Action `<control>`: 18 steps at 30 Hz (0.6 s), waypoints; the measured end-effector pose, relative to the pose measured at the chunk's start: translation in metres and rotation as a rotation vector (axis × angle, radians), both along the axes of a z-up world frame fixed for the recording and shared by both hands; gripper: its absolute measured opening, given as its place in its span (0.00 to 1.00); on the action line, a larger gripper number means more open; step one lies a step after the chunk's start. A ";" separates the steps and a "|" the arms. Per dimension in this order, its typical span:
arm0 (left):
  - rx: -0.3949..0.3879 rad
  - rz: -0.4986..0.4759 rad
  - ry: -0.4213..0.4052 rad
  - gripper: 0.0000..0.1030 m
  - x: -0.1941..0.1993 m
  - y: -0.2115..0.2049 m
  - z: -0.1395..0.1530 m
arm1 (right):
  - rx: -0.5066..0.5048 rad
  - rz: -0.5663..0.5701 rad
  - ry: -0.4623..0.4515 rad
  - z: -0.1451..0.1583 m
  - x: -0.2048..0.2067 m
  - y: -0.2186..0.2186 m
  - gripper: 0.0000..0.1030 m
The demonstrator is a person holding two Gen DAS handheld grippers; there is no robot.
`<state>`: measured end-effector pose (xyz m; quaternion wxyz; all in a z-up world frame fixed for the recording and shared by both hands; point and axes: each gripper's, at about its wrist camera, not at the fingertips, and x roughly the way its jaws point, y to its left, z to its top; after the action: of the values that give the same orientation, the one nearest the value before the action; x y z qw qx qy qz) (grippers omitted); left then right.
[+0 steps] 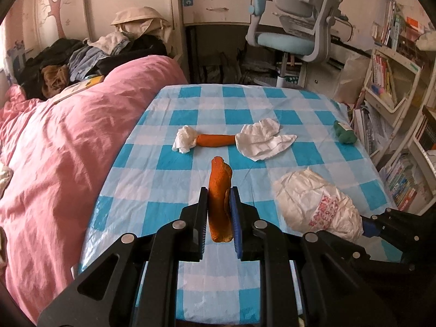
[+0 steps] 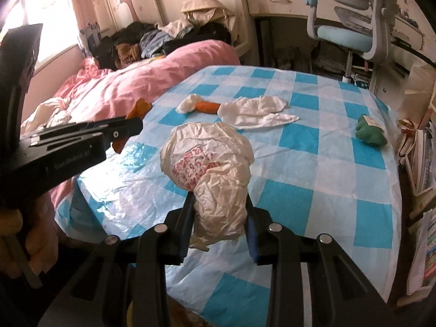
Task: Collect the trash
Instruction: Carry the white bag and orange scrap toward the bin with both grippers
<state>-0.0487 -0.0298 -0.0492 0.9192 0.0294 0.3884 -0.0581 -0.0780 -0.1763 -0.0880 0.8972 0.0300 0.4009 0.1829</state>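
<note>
Orange peel (image 1: pixel 220 190) clamped in left hand-held gripper (image 1: pixel 219 193), crumpled bag (image 2: pixel 215 174) in right (image 2: pixel 219 207), above checked tablecloth (image 1: pixel 190 114).

1. Looked like a child's bedroom in a home.
2. Held a bed with a pink duvet (image 1: pixel 62 141) and heaped clothes (image 1: pixel 90 54).
3. Showed a tree mural (image 1: pixel 55 2) on the wardrobe doors.
4. Included a blue desk chair (image 1: pixel 294 27), a desk with a drawer (image 1: pixel 218 6), and crowded bookshelves (image 1: pixel 392 76).
</note>
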 end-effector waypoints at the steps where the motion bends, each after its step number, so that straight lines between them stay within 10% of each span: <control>1: -0.004 0.002 -0.001 0.15 -0.002 0.001 0.000 | 0.005 -0.005 -0.010 0.001 -0.002 0.000 0.33; 18: -0.052 0.027 -0.006 0.15 -0.024 0.015 0.004 | 0.057 0.000 -0.063 0.005 -0.028 0.007 0.34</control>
<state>-0.0731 -0.0147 -0.0455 0.9215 0.0004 0.3844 -0.0556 -0.1058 -0.1690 -0.0835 0.9082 0.0497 0.3670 0.1952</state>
